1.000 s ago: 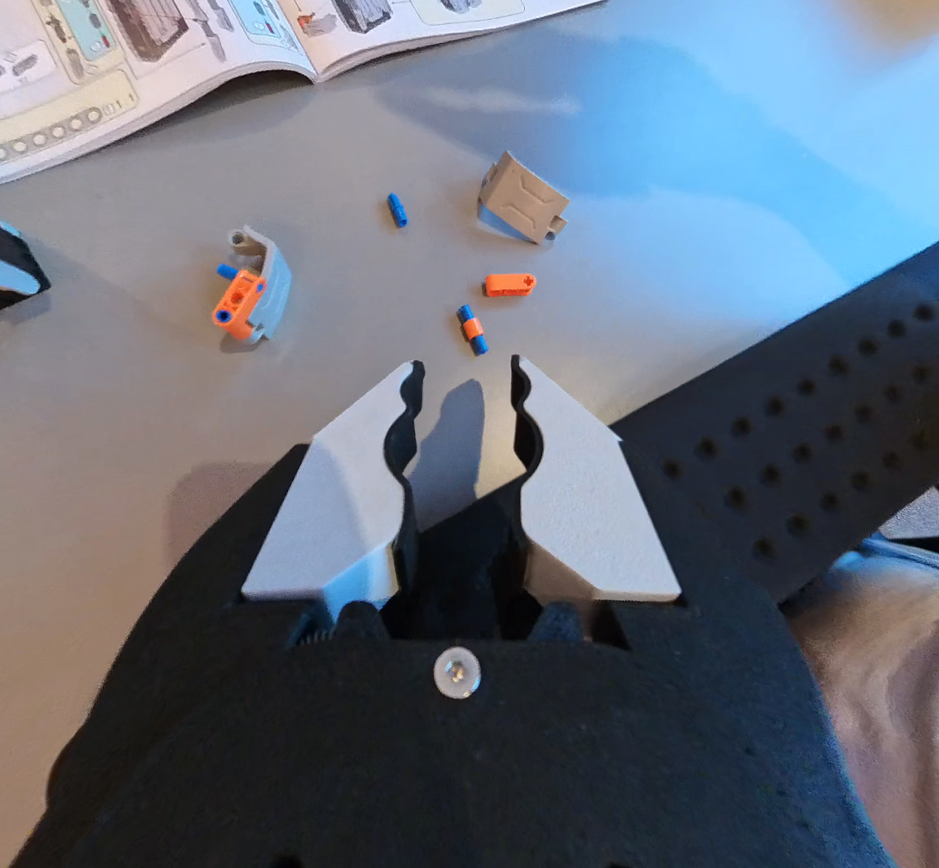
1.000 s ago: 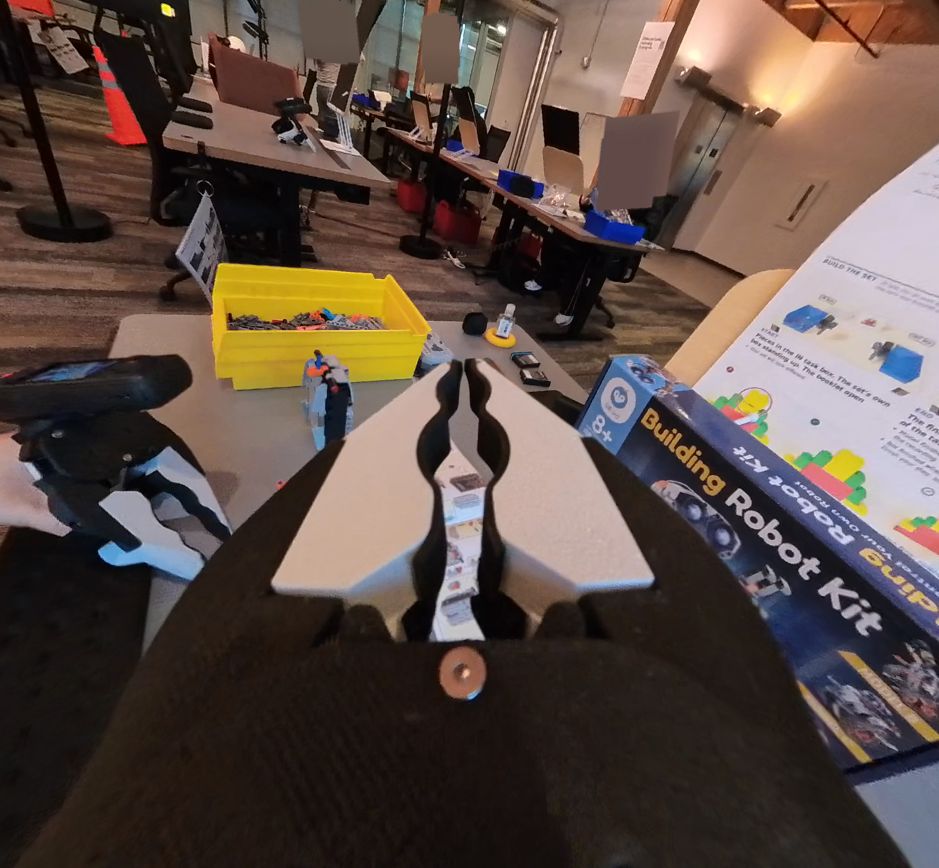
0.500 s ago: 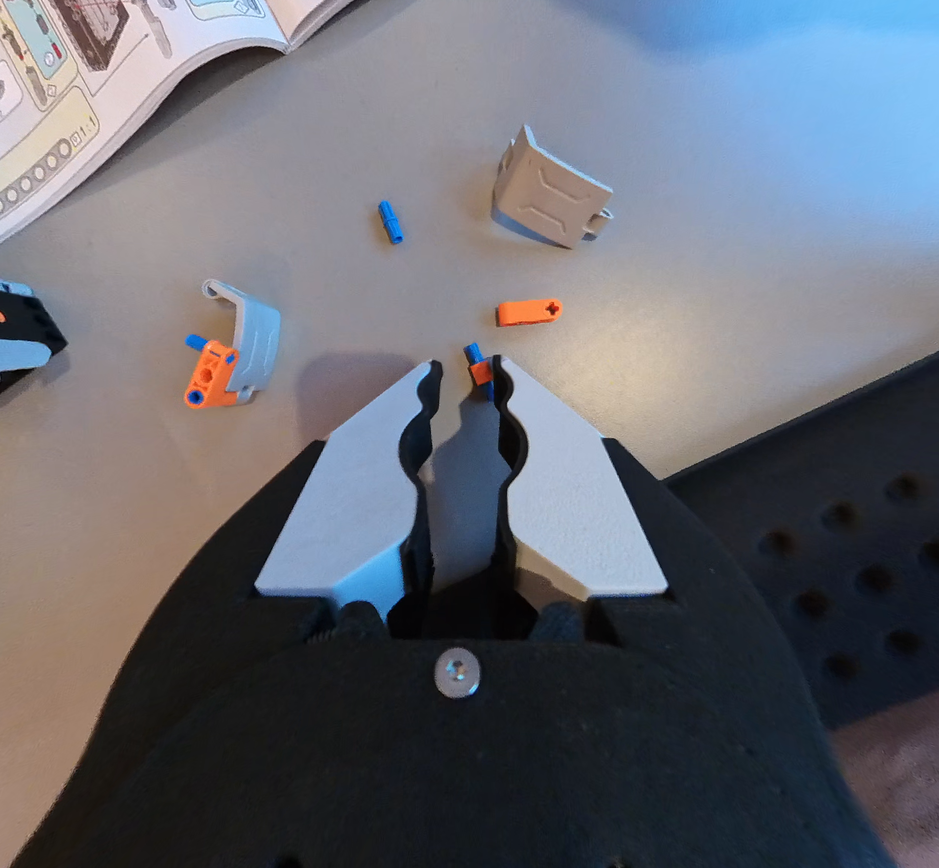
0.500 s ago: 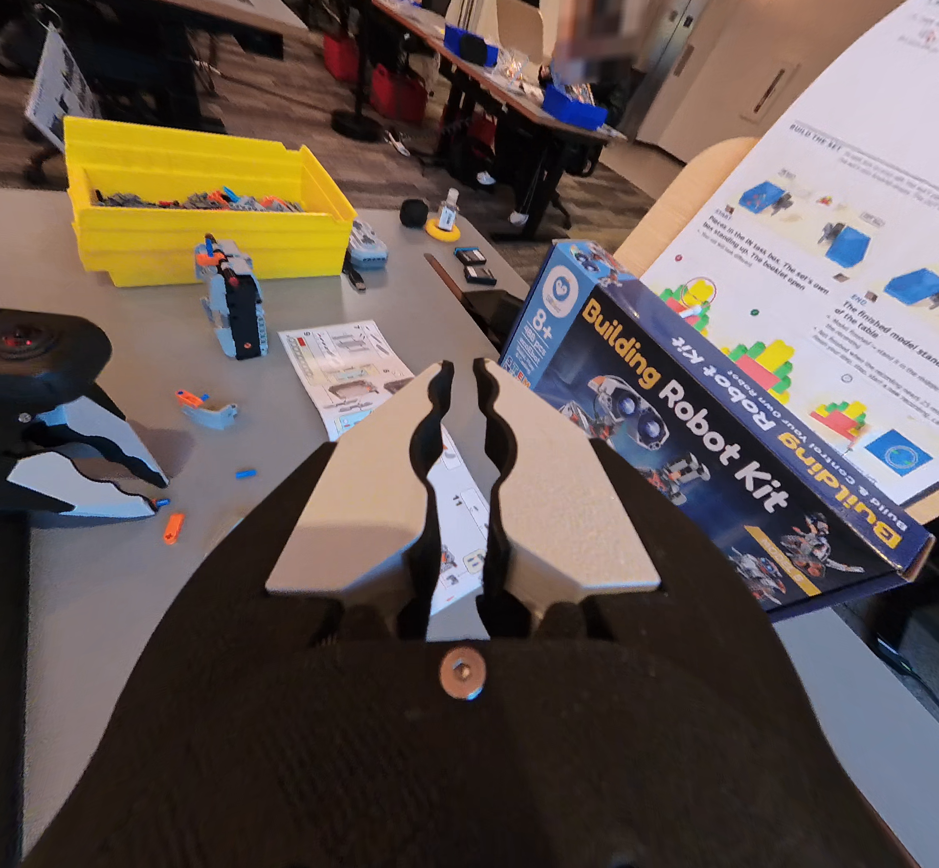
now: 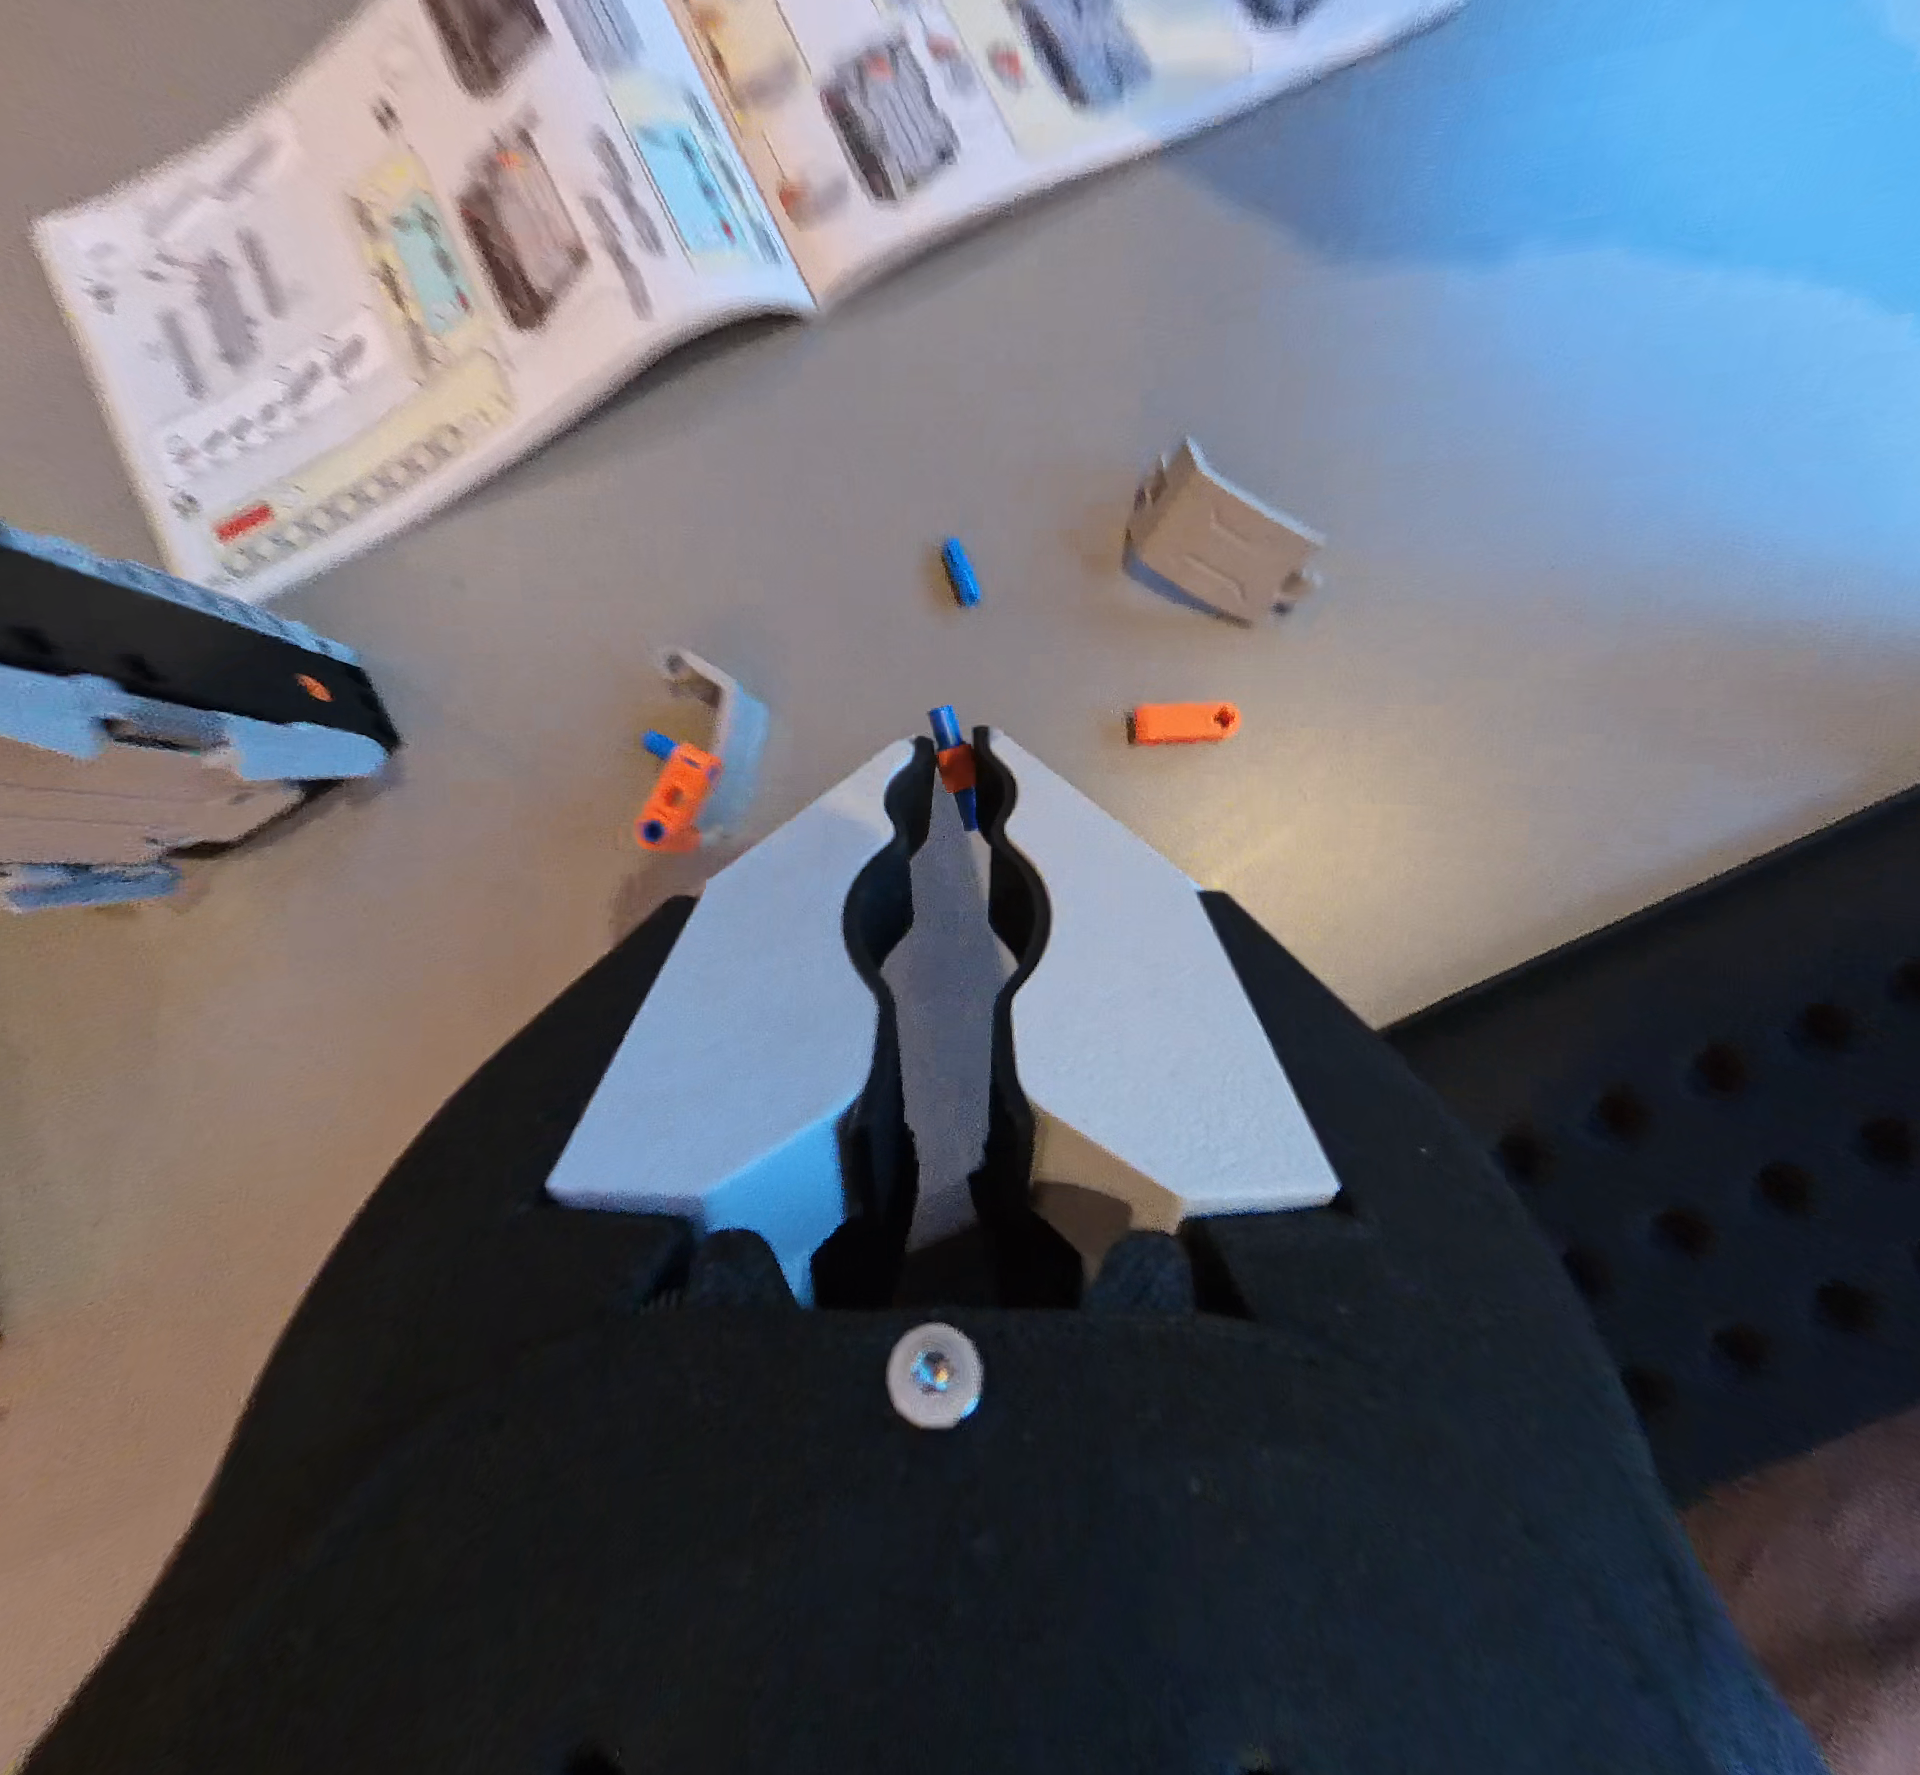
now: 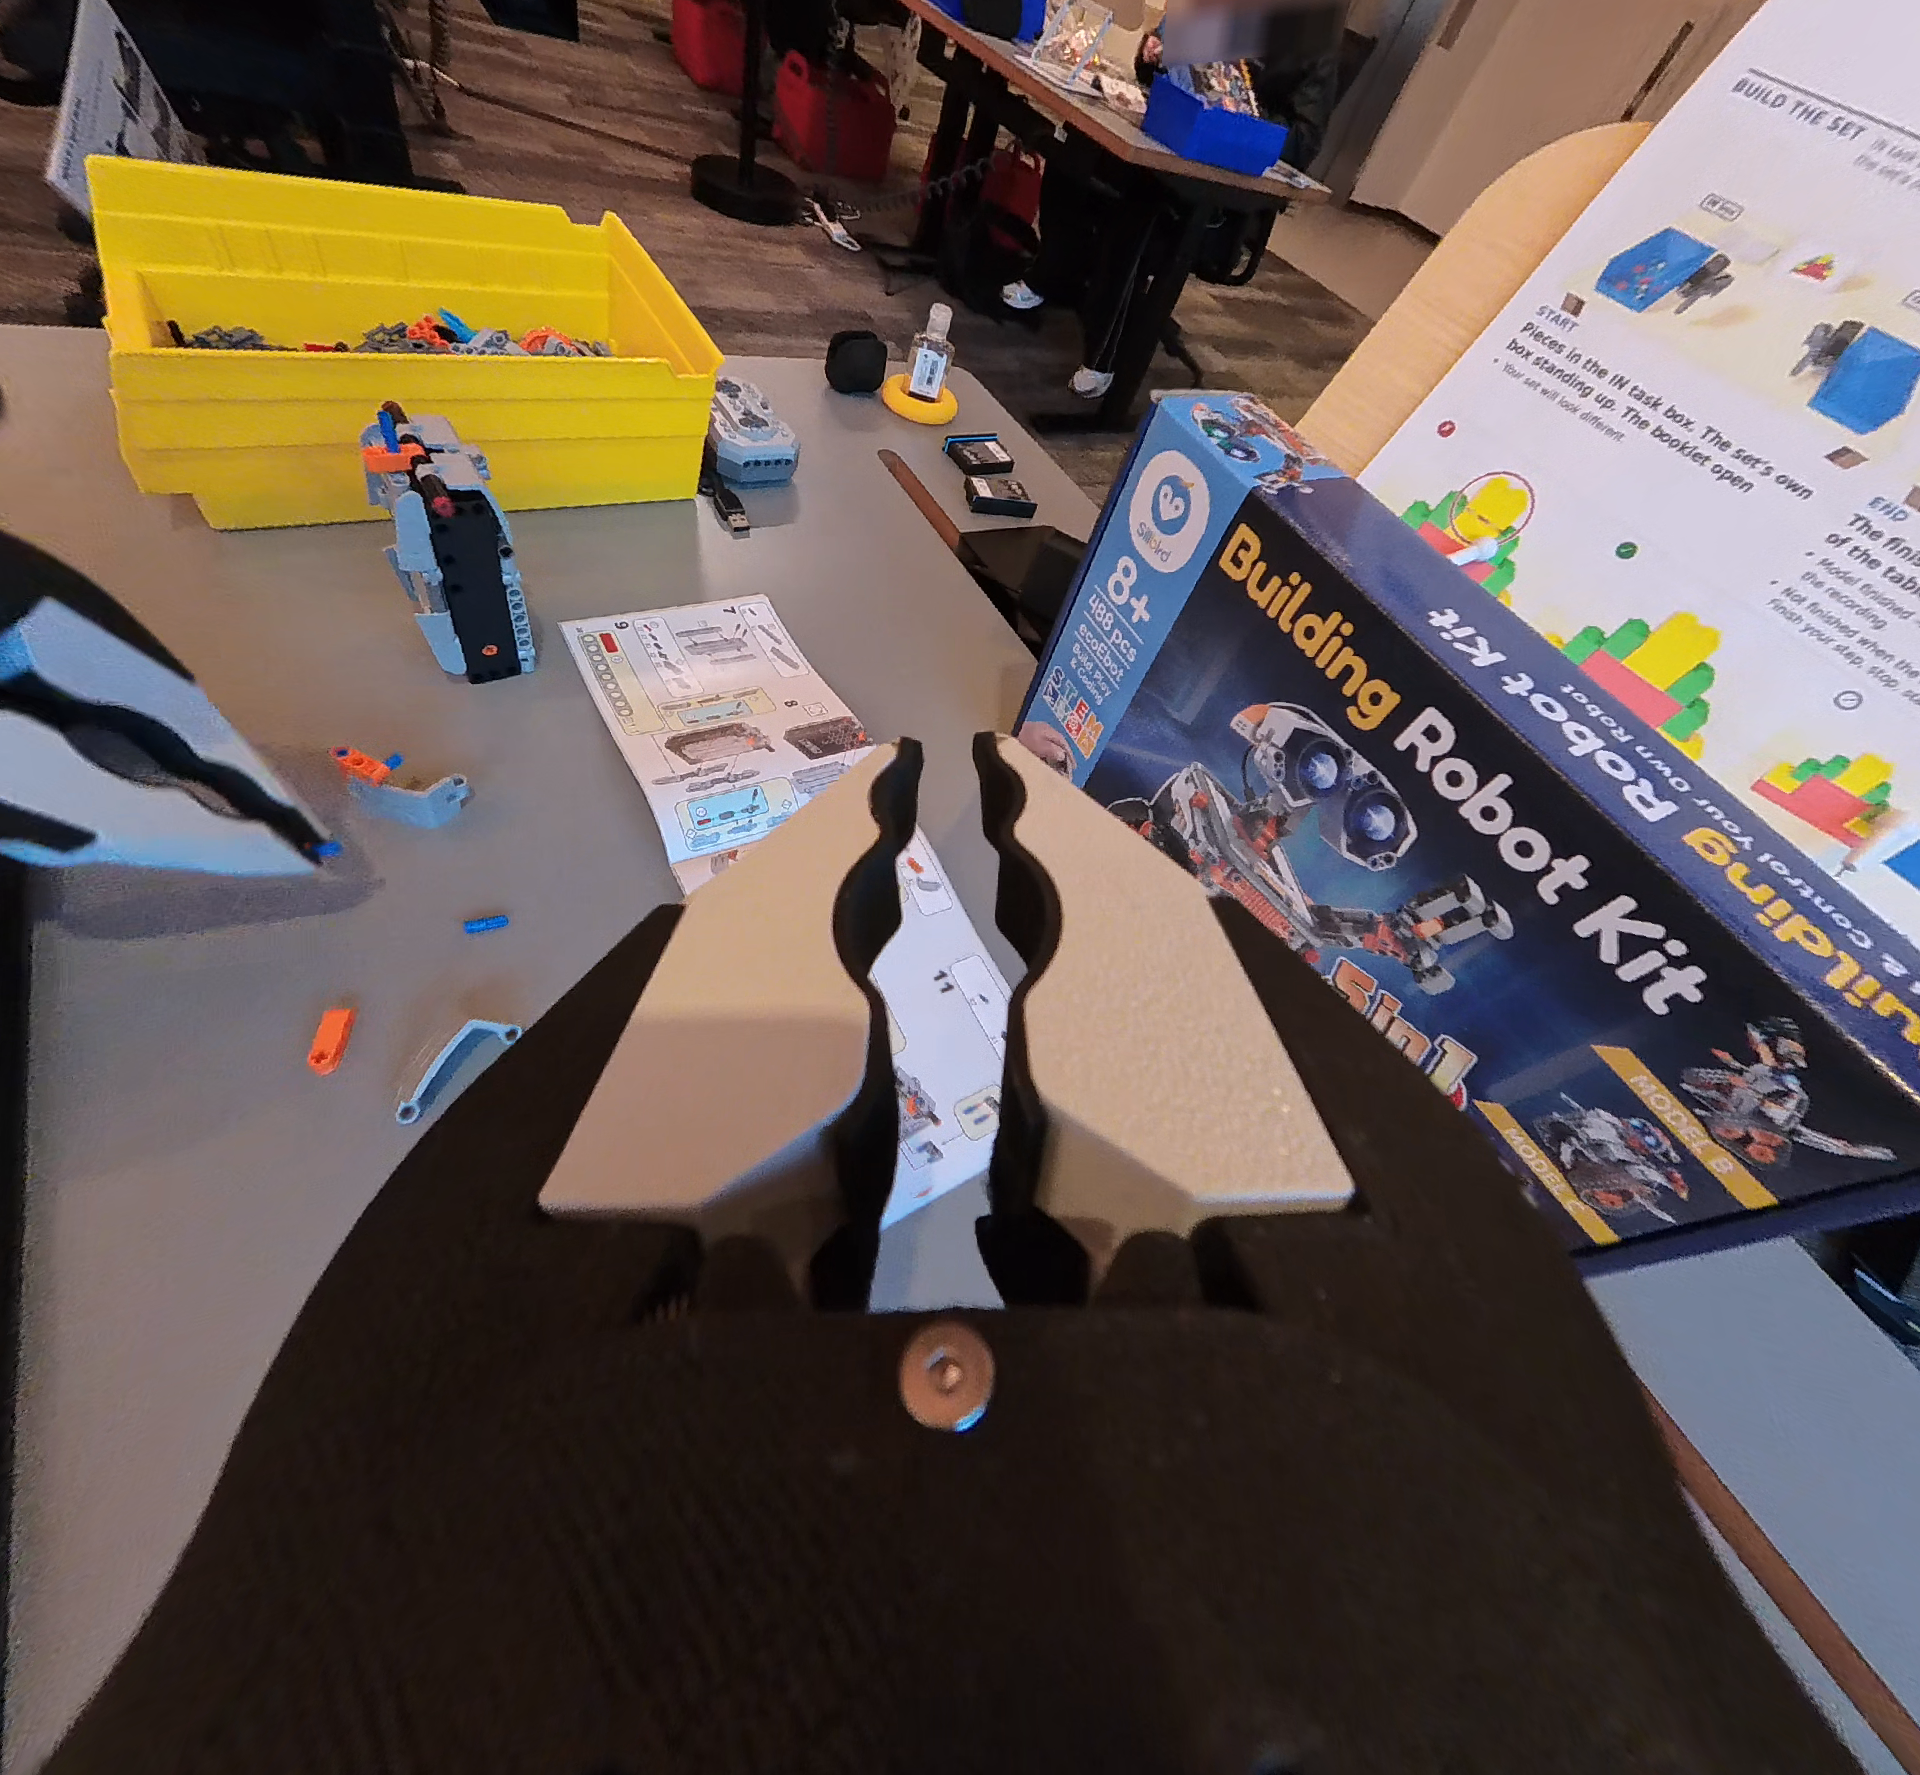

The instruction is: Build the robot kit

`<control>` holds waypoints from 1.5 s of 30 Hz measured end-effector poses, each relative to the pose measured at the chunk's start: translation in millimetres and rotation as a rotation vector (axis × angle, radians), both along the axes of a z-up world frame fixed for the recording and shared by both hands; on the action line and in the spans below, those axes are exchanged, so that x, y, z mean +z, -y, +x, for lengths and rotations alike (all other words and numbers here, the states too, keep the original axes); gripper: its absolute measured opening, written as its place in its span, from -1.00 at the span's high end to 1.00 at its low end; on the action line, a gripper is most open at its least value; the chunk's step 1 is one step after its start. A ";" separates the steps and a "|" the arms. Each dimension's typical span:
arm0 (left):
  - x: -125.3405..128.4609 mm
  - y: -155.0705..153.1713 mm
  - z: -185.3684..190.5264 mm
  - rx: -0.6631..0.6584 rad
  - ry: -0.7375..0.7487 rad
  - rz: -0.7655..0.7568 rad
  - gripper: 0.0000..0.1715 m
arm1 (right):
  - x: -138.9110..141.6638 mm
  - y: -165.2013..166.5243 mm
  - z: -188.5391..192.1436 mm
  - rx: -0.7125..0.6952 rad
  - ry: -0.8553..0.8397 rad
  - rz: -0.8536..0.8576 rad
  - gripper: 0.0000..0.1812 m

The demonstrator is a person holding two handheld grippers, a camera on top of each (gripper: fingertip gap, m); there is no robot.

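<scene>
My left gripper (image 5: 952, 757) is shut on a small blue pin with an orange bush (image 5: 954, 769), held at the fingertips above the grey table (image 5: 1455, 478). Around it on the table lie a loose blue pin (image 5: 960, 572), an orange connector (image 5: 1184, 723), a grey curved panel (image 5: 1216, 546) and a grey panel with an orange connector (image 5: 696, 769). My right gripper (image 6: 948, 746) is almost shut with a narrow slit, holds nothing, and hovers over the open instruction booklet (image 6: 717, 717). The left gripper (image 6: 156, 790) shows at the left edge of the right wrist view.
A partly built grey and black model (image 6: 457, 562) stands before a yellow bin (image 6: 416, 437) of parts. A blue kit box (image 6: 1403, 842) and a white poster board (image 6: 1714, 375) stand to the right. A black perforated mat (image 5: 1714, 1102) lies at the table's near edge. Tip to tip, the grippers are about 30 cm apart. My left gripper is the nearer one to the orange connector (image 5: 1184, 723): about 6 cm, against 30 cm. It turns up in the right wrist view (image 6: 326, 1033) as well.
My left gripper moved forward, closed on the blue and orange pin and lifted it off the table. My right gripper tilted down toward the booklet and its slit widened slightly.
</scene>
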State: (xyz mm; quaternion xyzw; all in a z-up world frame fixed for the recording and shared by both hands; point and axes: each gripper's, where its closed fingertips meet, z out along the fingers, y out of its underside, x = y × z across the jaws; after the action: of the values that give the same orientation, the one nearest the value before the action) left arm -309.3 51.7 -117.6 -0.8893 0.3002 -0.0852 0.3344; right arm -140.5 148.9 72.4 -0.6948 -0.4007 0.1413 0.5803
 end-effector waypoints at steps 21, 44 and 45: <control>275.1 -41.8 113.7 -0.640 0.856 0.167 0.94 | 48.2 33.9 -31.1 0.137 -0.020 0.400 0.44; 265.0 -20.7 118.4 -0.925 1.210 -0.115 0.95 | 65.5 69.2 -61.7 0.197 0.068 0.682 0.39; 266.8 -17.6 119.0 -0.936 1.225 -0.127 0.94 | 68.2 72.6 -62.6 0.200 0.066 0.691 0.40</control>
State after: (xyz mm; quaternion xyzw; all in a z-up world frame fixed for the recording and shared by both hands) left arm -190.3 69.3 149.2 -0.4813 0.4009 -0.7115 0.3185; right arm -203.1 76.4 140.6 -0.4193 -0.5094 0.0312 0.7508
